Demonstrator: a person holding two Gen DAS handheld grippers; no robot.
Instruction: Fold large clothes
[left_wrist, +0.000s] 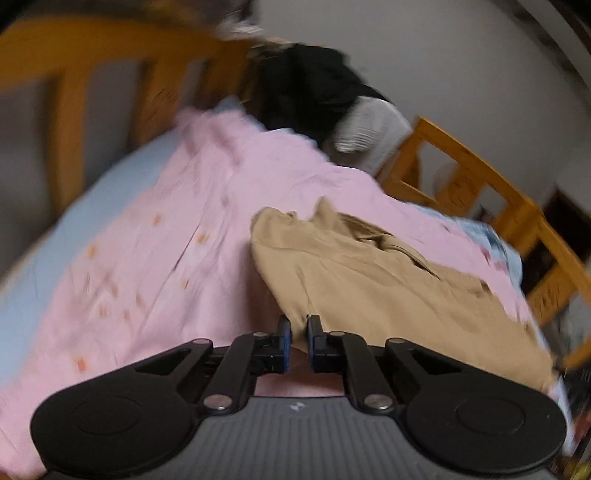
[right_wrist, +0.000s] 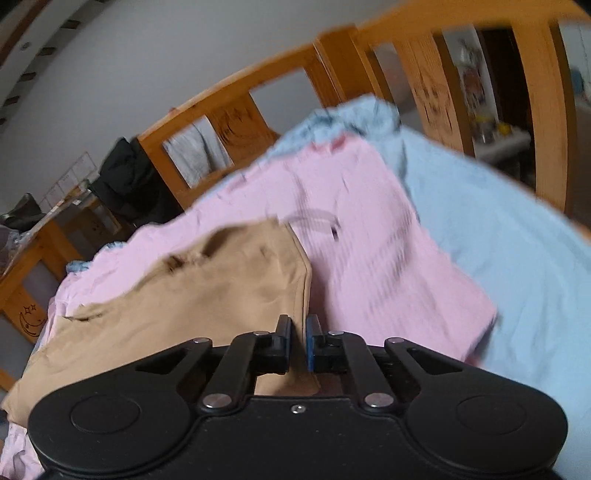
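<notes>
The left hand-held gripper (left_wrist: 299, 325) is pinched on the near edge of the tan garment (left_wrist: 373, 280). The right hand-held gripper (right_wrist: 298, 325) is pinched on another near edge of the same tan garment (right_wrist: 207, 288). The garment lies rumpled on a pink blanket (left_wrist: 147, 258). Under the blanket is a light blue sheet (right_wrist: 498, 236) on the bed. Farther back stands the wooden bed rail (right_wrist: 236, 88), with dark clothes (left_wrist: 310, 85) piled in the corner.

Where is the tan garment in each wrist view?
Left wrist: tan garment right of centre, running to the tool.
Right wrist: tan garment lower left, reaching the tool.
Shared landmark: pink sheet underneath it.
</notes>
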